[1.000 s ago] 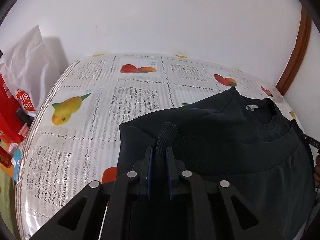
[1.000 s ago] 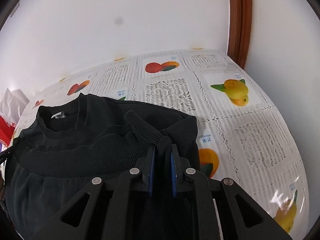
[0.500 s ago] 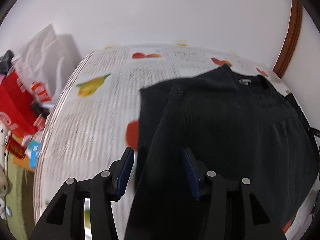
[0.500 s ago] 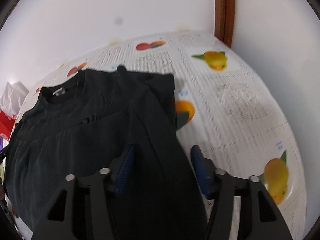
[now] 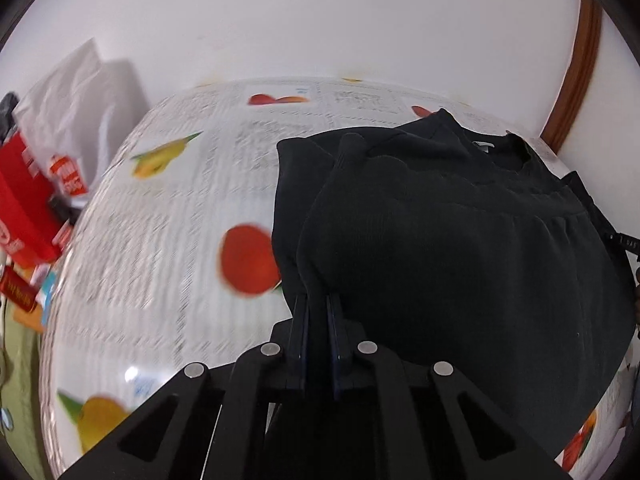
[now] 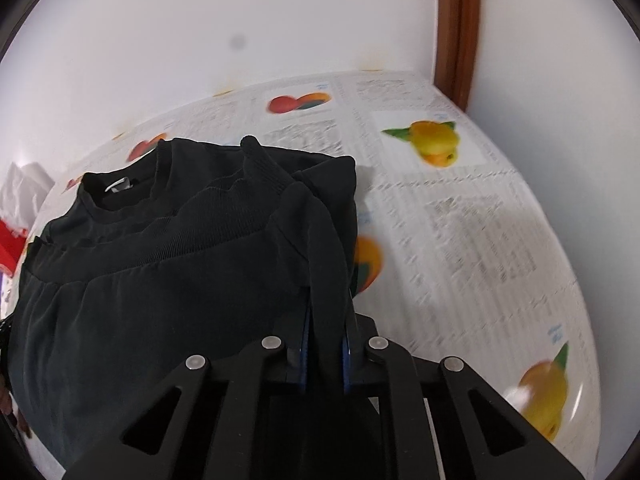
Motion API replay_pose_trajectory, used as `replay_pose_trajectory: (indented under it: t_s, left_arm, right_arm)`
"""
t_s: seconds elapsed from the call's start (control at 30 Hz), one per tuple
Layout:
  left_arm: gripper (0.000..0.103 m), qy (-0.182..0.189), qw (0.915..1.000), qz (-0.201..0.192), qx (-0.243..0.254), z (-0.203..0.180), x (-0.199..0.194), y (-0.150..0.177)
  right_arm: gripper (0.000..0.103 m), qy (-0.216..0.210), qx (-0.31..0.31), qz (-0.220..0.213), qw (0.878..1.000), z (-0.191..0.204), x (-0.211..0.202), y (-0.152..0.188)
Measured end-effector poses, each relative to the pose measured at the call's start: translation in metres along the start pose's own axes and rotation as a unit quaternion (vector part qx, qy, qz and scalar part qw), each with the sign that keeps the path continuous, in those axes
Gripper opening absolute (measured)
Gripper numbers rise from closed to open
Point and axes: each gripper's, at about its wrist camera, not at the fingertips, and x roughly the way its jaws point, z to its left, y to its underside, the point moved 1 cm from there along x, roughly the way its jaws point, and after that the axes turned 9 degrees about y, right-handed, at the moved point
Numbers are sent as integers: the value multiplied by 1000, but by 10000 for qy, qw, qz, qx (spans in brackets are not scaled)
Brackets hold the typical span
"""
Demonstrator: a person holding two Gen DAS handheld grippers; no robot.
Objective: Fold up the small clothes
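A black sweatshirt [image 5: 460, 240] lies on the table, neck at the far side, both sleeves folded in over its body. My left gripper [image 5: 318, 304] is shut on the near left edge of the black sweatshirt. In the right wrist view my right gripper [image 6: 326, 308] is shut on the near right edge of the same sweatshirt [image 6: 160, 280], with a band of fabric running between its fingers. The near hem is hidden behind both grippers.
A white tablecloth [image 5: 160, 240] with fruit prints covers the table [image 6: 480, 240]. A white plastic bag [image 5: 76, 120] and red packages [image 5: 24, 200] stand off the left edge. A white wall is behind, with a brown door frame [image 6: 456, 28] at the right.
Both grippers let go of the sleeve cuffs, opened, drew back toward the near edge, and have now shut on the sweatshirt's near side edges.
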Motion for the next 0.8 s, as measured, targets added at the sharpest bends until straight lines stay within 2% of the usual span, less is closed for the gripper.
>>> replay_pose_trajectory:
  t_s: [0.2,0.33,0.4,0.5,0.57,0.63,0.8]
  left_arm:
    - [9,281,9996,47,56,-23,24,-26]
    - [9,173,9997,106,126,-33,29,-30]
    - [11,218,9997,70,68,-31,23,-28]
    - [23,283,9996,51,-33,-21,7,-20]
    - [34,317,9994,18,-117,-9,-5,-10]
    - [43,207,9996,34,-211,2,-15,2]
    - [45,-173,9994,46,-303,25,-38,36]
  right_arm:
    - [11,442,40,-135,9989,-25,19,-29]
    - [13,631,35,-64,9980,-32,24,-39]
    - [18,742,141,-76,9971,-35,17,-40]
    - [28,1103,434,-348,9923,-32,-13,-33]
    - [35,1124,661,-581,9898,-23,-37,-23]
    - [37,777,624,-592,9933,4,-56,-11]
    - [43,275,-199,-618,9975,96,-73,10]
